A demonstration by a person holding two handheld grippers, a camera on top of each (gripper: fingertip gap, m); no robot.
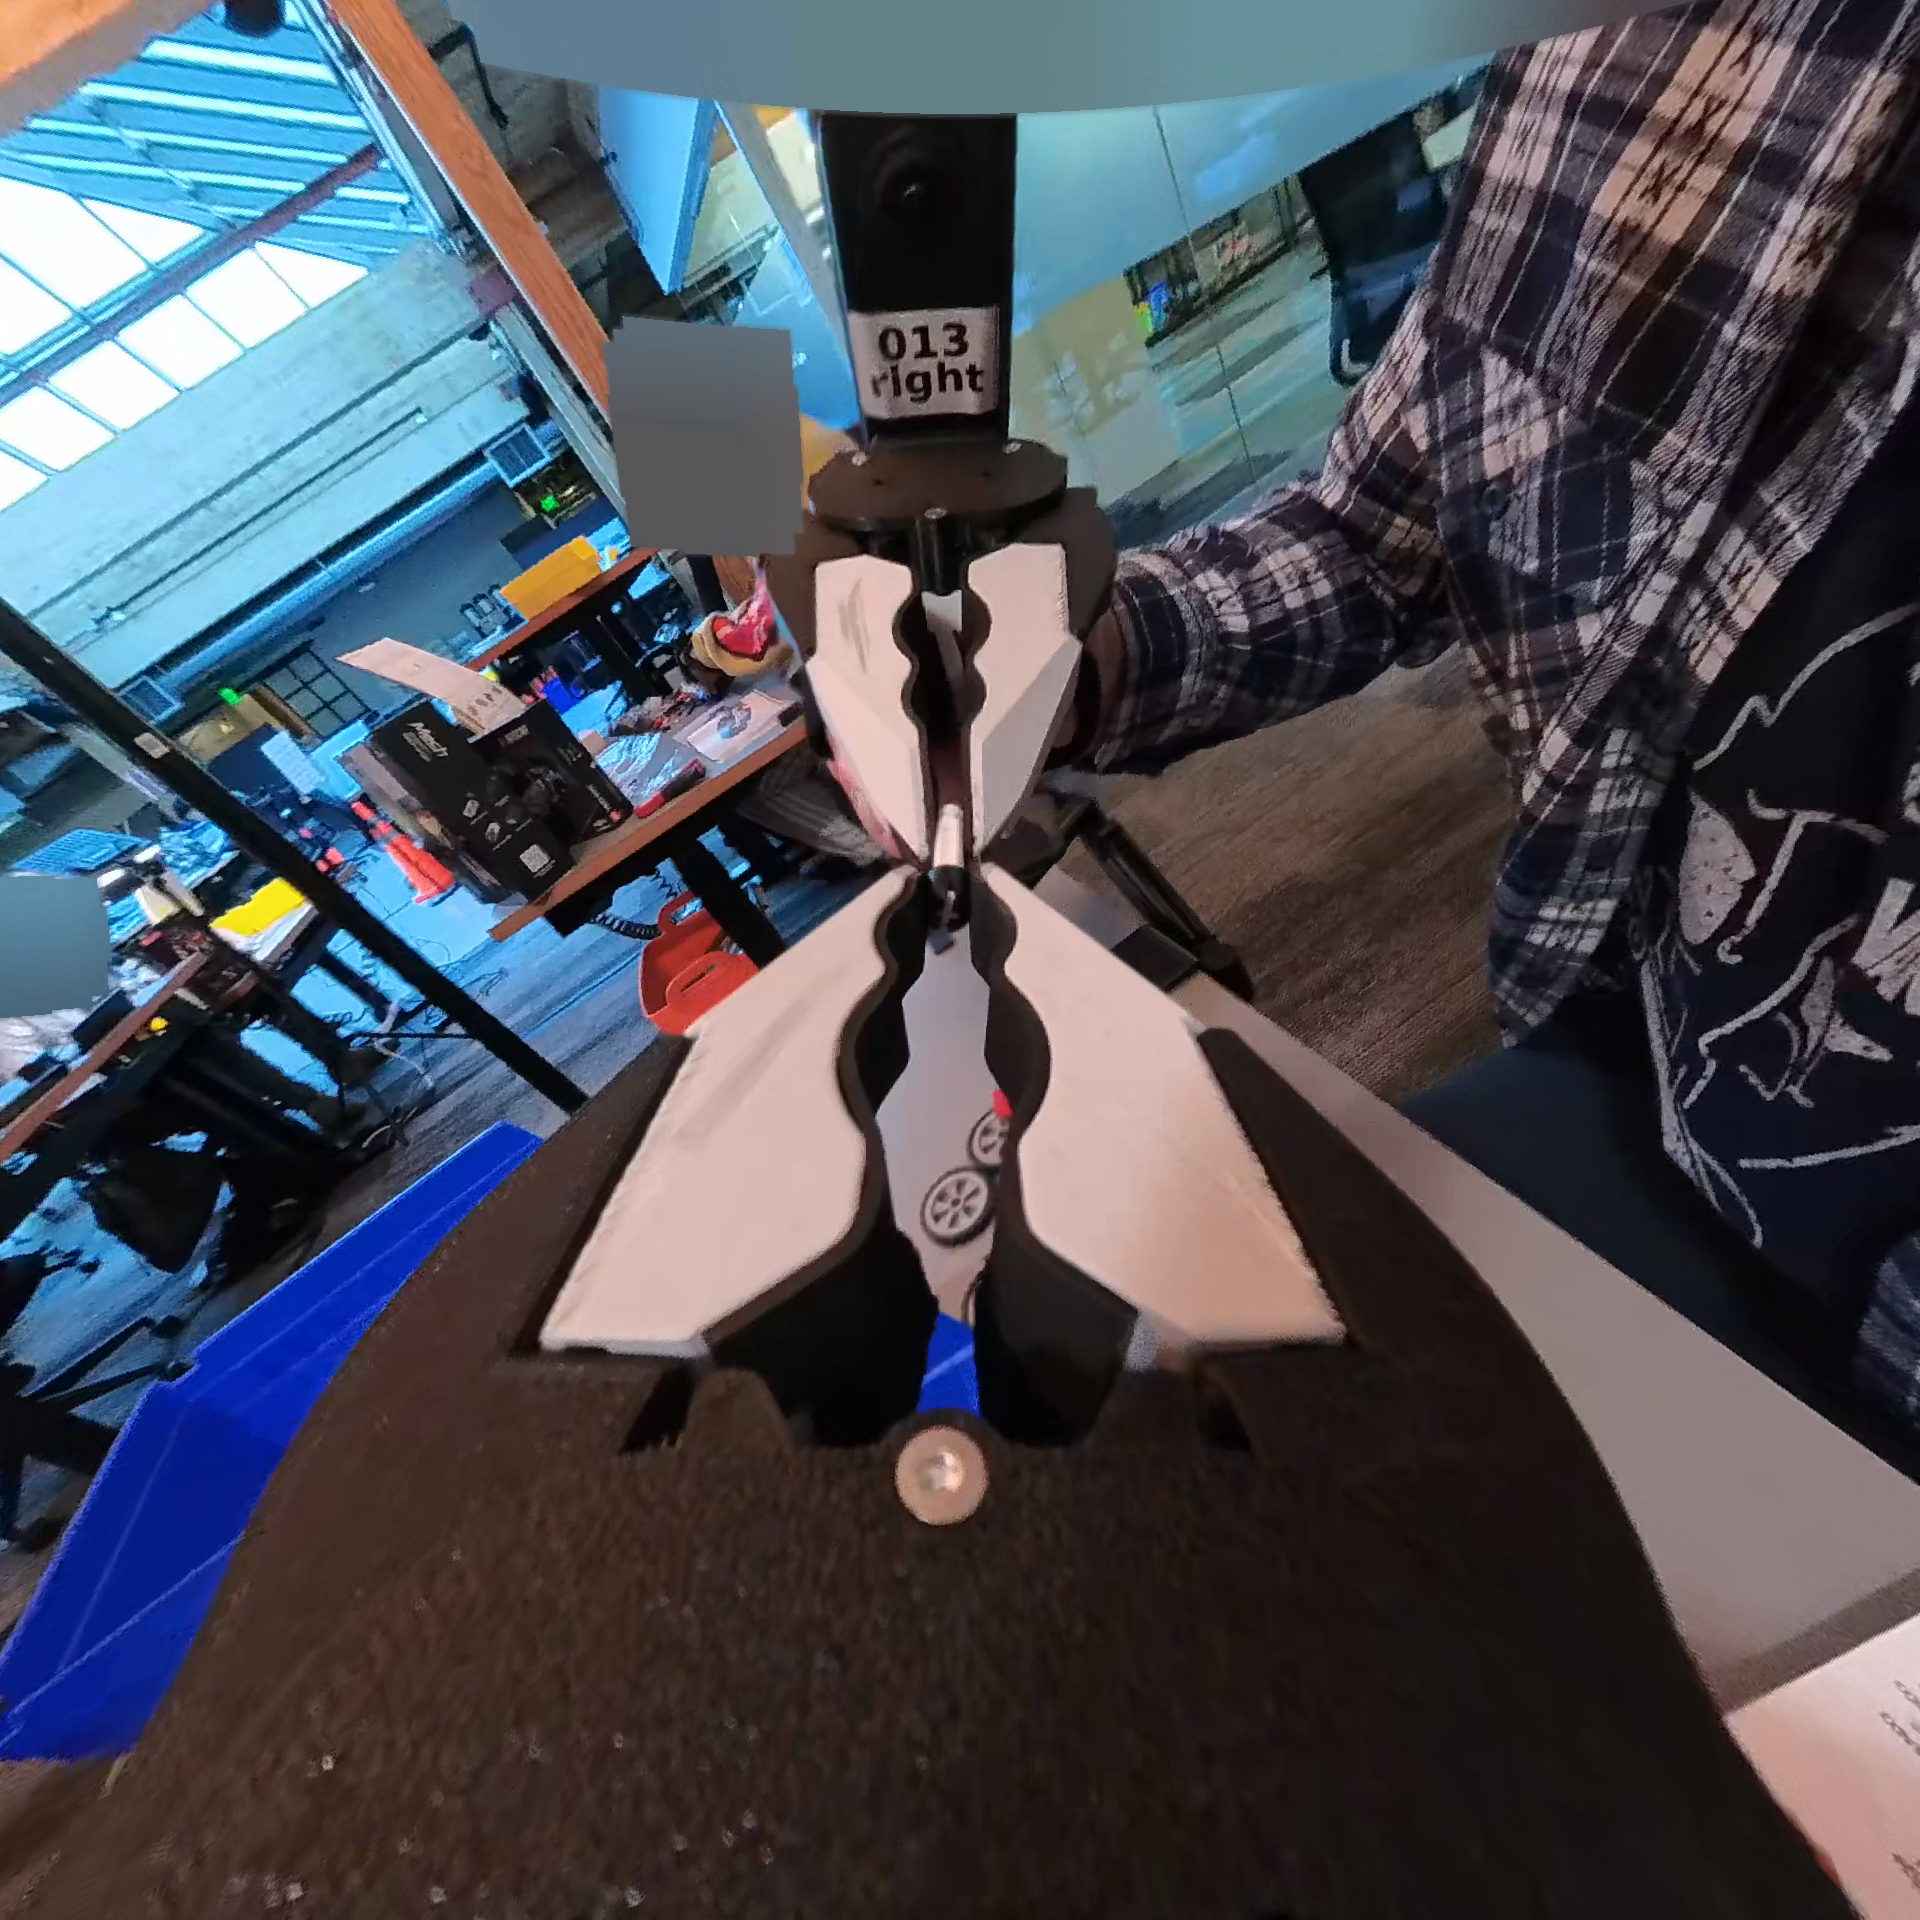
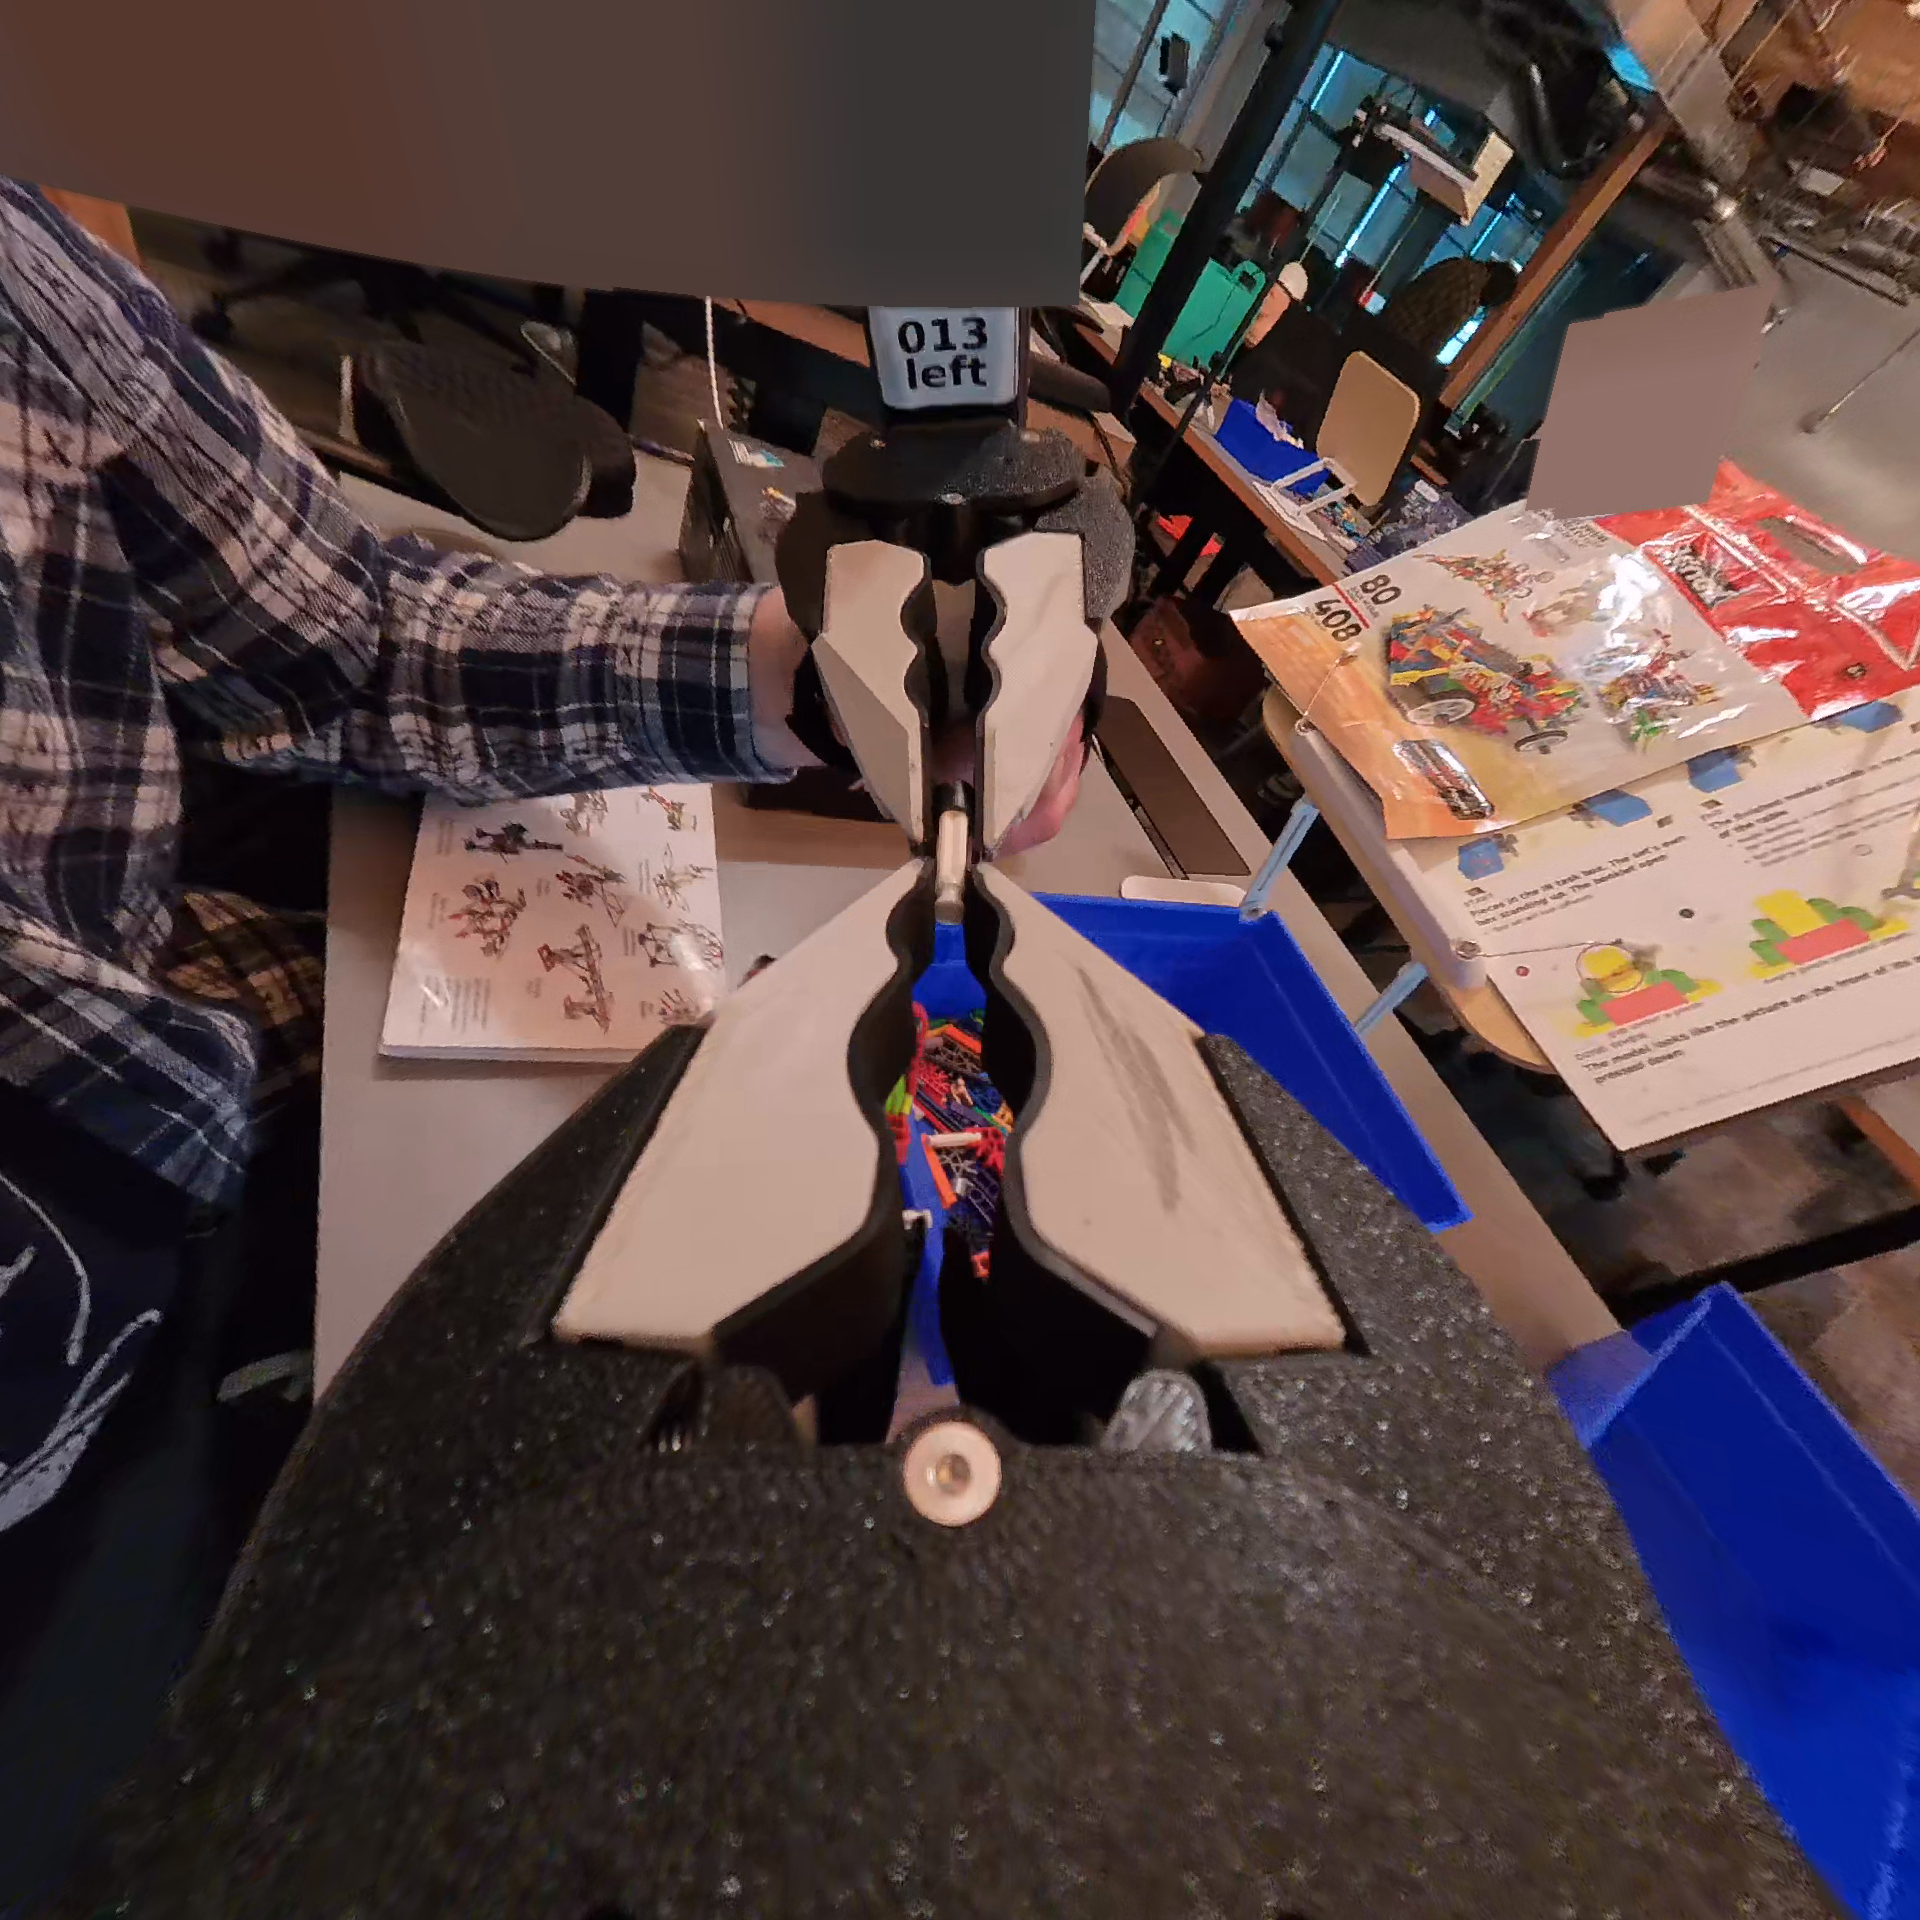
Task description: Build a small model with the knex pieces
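Note:
My two grippers meet tip to tip above the white table (image 2: 436, 1164). My left gripper (image 1: 943, 885) is shut on a small black connector piece (image 1: 945, 902). My right gripper (image 2: 948, 881) is shut on a short white rod (image 2: 948, 847). The rod's end meets the black piece (image 2: 952, 802), which sits in the left gripper (image 2: 952, 821) facing me. In the left wrist view, the right gripper (image 1: 948, 844) holds the white rod (image 1: 949, 836) end-on against the black piece. A person in a plaid shirt (image 1: 1558, 520) holds both grippers.
A blue bin (image 2: 1247, 987) of mixed coloured construction pieces (image 2: 956, 1101) sits under the grippers. A second blue bin (image 2: 1766, 1507) is at right. Two small wheels (image 1: 958, 1200) lie on the table. An instruction booklet (image 2: 561, 925) lies at left, and picture sheets (image 2: 1683, 935) and a plastic bag (image 2: 1558, 665) at right. Left and right tips are no more than a few centimetres apart.

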